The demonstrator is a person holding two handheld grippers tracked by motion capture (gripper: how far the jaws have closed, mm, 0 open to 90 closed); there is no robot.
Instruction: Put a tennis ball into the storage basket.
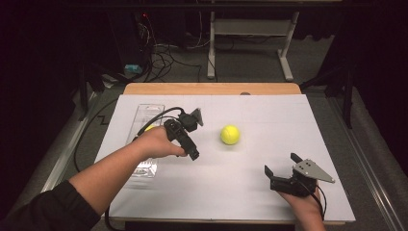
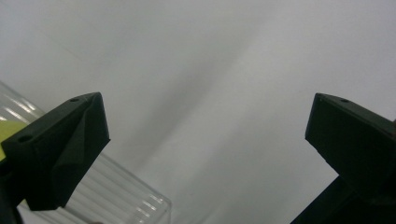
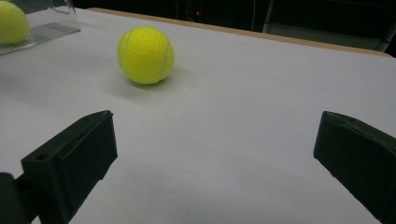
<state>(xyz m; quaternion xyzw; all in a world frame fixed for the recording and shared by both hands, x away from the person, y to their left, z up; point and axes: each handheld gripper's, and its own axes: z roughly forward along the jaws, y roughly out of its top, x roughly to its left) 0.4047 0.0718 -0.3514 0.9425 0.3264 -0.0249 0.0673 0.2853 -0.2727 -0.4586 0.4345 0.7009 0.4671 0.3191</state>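
Holding both tongs wide apart and empty, I have my left tongs (image 1: 194, 155) pointing down at the white worktop (image 1: 269, 168) just beside the clear tray (image 1: 146, 111), where one ball (image 3: 11, 22) lies. My right tongs (image 1: 281, 163) rest low at the near right. The other ball (image 1: 230, 134) sits on the worktop between them, untouched and well ahead of my right tongs.

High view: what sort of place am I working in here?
Probably a lab or test workspace: a paper-covered table in a dark room, loose cables on grey carpet behind it, and a white desk frame beyond.
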